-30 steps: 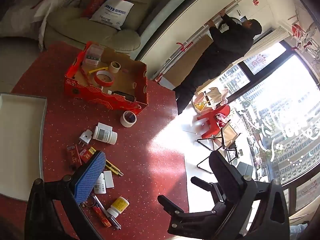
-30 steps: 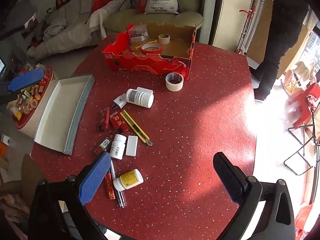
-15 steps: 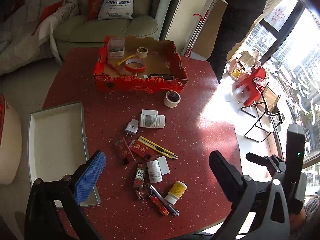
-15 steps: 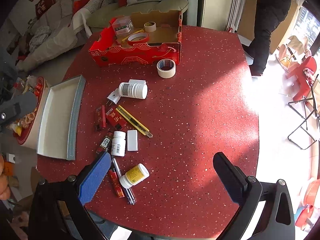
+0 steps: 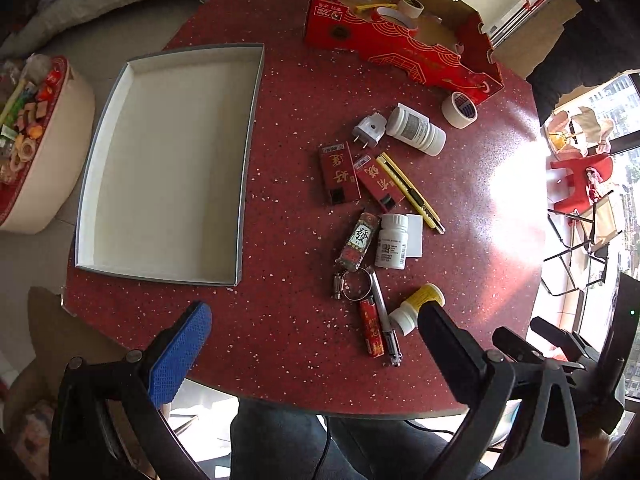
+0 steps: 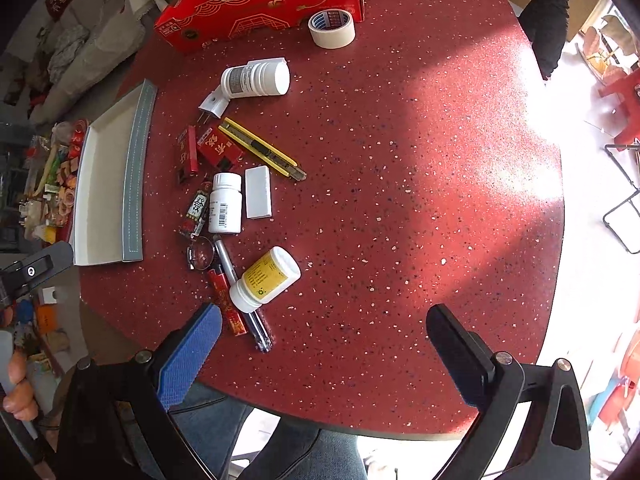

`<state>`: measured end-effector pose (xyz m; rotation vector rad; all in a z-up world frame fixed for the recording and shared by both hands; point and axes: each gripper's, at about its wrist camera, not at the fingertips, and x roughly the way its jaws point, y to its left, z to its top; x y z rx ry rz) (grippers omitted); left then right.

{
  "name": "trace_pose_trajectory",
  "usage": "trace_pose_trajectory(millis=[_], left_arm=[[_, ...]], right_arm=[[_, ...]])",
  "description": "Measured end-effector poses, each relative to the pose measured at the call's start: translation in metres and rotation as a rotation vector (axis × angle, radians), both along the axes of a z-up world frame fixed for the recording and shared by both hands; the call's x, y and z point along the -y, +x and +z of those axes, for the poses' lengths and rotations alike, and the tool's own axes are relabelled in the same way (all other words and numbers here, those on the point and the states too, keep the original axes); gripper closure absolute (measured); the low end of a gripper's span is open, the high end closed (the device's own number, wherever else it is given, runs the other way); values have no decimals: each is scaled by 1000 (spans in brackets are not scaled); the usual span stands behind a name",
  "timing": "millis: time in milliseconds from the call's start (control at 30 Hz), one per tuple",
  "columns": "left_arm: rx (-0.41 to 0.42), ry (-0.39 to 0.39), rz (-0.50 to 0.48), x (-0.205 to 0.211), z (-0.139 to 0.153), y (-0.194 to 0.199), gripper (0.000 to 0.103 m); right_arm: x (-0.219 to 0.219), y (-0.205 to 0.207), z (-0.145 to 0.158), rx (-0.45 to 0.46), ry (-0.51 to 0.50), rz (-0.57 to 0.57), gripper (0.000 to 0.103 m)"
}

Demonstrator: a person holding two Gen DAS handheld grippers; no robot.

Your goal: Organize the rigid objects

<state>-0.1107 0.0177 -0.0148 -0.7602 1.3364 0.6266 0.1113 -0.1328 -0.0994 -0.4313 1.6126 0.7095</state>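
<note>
Two handheld grippers are being held above the near edge of a red speckled tabletop (image 6: 400,200). The left gripper (image 5: 316,344) and the right gripper (image 6: 324,344) are both being kept spread wide, with nothing between the fingers.

Nearest the right gripper, a yellow-labelled pill bottle (image 6: 266,278) is lying on its side, resting across a pen (image 6: 240,292) and a red lighter (image 6: 228,304). The bottle is judged to be light, stiff and smooth, so it is likely to roll; it would best be taken across the middle of its body. The pen and lighter are thin and lie flat, and may be harder to pinch.

Just beyond, a key ring (image 6: 200,254), a red charm (image 6: 196,210), a white pill bottle (image 6: 226,208) and a white flat block (image 6: 258,192) are being seen close together. Further on, two red card packs (image 5: 356,176) are lying beside a yellow box cutter (image 6: 264,150); it should be gripped by its handle.

Beyond these, a white plug (image 6: 214,104) is touching a larger white bottle (image 6: 256,79). A roll of tape (image 6: 331,29) is sitting against a red cardboard box (image 6: 260,16), which is already holding other rolls.

To the left, an empty white tray (image 5: 168,160) is lying well apart from the clutter.
</note>
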Motion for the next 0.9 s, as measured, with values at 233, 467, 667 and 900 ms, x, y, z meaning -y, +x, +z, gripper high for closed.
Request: trace_pose_trajectory(millis=[233, 467, 667, 900], left_arm=[[-9, 5, -10, -4, -2, 12, 0], [-13, -27, -36, -8, -22, 52, 0], [-26, -26, -76, -18, -54, 96, 0], [-56, -3, -105, -48, -116, 133, 0]], right_arm=[[-2, 1, -6, -31, -10, 13, 0], [10, 9, -8, -27, -31, -36, 0], [19, 7, -17, -43, -72, -81, 0], [27, -5, -33, -64, -149, -141, 0]])
